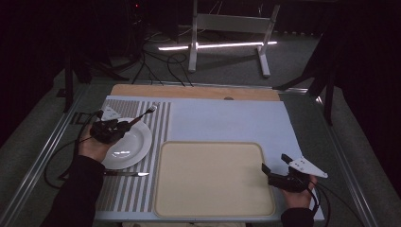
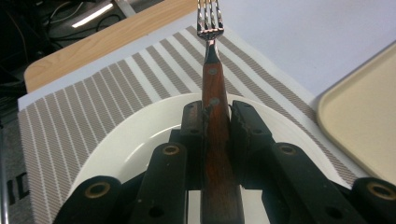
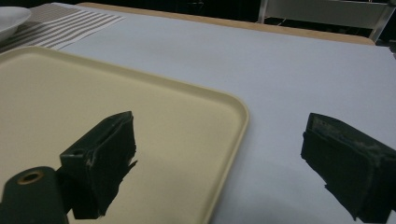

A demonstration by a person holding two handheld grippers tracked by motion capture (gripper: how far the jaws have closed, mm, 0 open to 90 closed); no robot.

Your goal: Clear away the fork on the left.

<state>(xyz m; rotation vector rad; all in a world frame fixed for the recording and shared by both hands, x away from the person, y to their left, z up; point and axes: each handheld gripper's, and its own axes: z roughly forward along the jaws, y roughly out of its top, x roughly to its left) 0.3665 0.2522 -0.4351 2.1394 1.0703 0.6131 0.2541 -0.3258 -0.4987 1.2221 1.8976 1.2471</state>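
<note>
1. Left gripper view is showing the left gripper (image 2: 215, 114) pinching the wooden handle of the fork (image 2: 212, 88), tines hanging past the plate (image 2: 135, 135) over the striped placemat (image 2: 93, 98).
2. I'd be keeping that pinch firm and the fork level while carrying it (probably toward the tray (image 1: 213, 177)).
3. Right gripper (image 3: 219, 158) is idling at the tray's edge, jaws spread with nothing between them.
4. Fork handle's butt is getting cut off; the knife (image 1: 127, 174) is hard to make out.

The plate (image 1: 130, 146) sits on the striped mat (image 1: 137, 194), left of the tray (image 1: 213, 178). A knife (image 1: 126, 174) lies on the mat just before the plate.
</note>
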